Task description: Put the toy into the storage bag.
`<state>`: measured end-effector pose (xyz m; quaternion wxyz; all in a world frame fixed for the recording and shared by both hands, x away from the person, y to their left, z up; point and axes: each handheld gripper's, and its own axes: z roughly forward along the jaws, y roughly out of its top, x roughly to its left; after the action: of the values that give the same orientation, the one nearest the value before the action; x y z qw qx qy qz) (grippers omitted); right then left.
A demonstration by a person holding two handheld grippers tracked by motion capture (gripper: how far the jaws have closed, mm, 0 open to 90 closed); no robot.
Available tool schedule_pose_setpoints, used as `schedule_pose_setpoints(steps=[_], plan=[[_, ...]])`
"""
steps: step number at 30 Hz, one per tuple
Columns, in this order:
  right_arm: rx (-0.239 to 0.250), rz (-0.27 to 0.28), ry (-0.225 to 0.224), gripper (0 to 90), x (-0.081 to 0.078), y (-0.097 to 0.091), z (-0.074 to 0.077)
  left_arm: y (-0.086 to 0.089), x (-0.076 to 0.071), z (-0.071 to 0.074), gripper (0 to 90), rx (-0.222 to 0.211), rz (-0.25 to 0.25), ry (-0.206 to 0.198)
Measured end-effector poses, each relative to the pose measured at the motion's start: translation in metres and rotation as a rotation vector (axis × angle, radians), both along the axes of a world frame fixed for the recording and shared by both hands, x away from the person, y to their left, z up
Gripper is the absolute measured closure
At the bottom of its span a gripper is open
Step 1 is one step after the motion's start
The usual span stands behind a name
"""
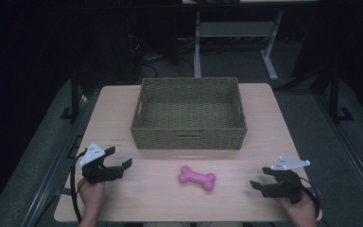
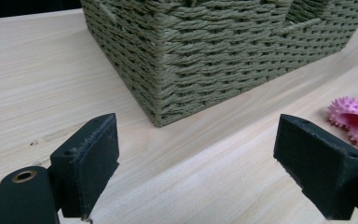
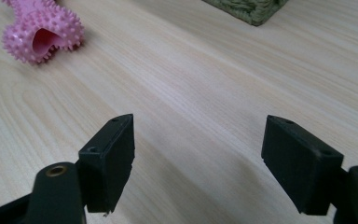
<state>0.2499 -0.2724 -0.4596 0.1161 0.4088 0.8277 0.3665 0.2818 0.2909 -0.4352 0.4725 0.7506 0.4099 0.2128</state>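
Dark room all around, with a light wood bench (image 1: 264, 142) lit up in the middle and some desk legs and cables on the floor behind it. Sitting toward the far half of the bench you've got a green woven basket (image 1: 189, 137), rectangular, nothing inside it as far as the high view shows.

Just in front of the basket, roughly centred between your hands, there's a pink spiky bone toy (image 1: 197, 178) lying flat on the wood, angled a bit, apart from the basket and from both grippers.

Your left gripper (image 1: 119, 157) is at the near left of the bench, jaws spread wide with nothing between them. From its own camera you're looking right at the basket's near corner (image 2: 158, 93), with one end of the bone (image 2: 356, 121) peeking in at the right edge.

Your right gripper (image 1: 261, 178) is at the near right, also wide apart and holding nothing. Its camera shows bare wood between the jaws, the bone (image 3: 42, 30) up in the top left, and a basket corner (image 3: 251, 8) at the top.
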Motion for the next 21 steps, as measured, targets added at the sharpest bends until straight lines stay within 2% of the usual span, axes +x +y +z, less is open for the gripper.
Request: schedule_pose_setpoints(steps=[6, 12, 21], plan=[[-0.009, 0.014, 0.012, 21.2, 0.0, 0.01, 0.006, 0.0, 0.002, -0.002, 13.6, 0.009, 0.001, 0.008], [-0.017, 0.06, 0.018, 20.9, 0.001, 0.022, 0.013, -0.002, 0.001, -0.002, 13.6, 0.006, -0.022, 0.006], [-0.043, 0.128, 0.035, 19.3, 0.011, 0.036, 0.029, -0.003, 0.001, -0.002, 13.6, 0.001, -0.016, 0.007]])
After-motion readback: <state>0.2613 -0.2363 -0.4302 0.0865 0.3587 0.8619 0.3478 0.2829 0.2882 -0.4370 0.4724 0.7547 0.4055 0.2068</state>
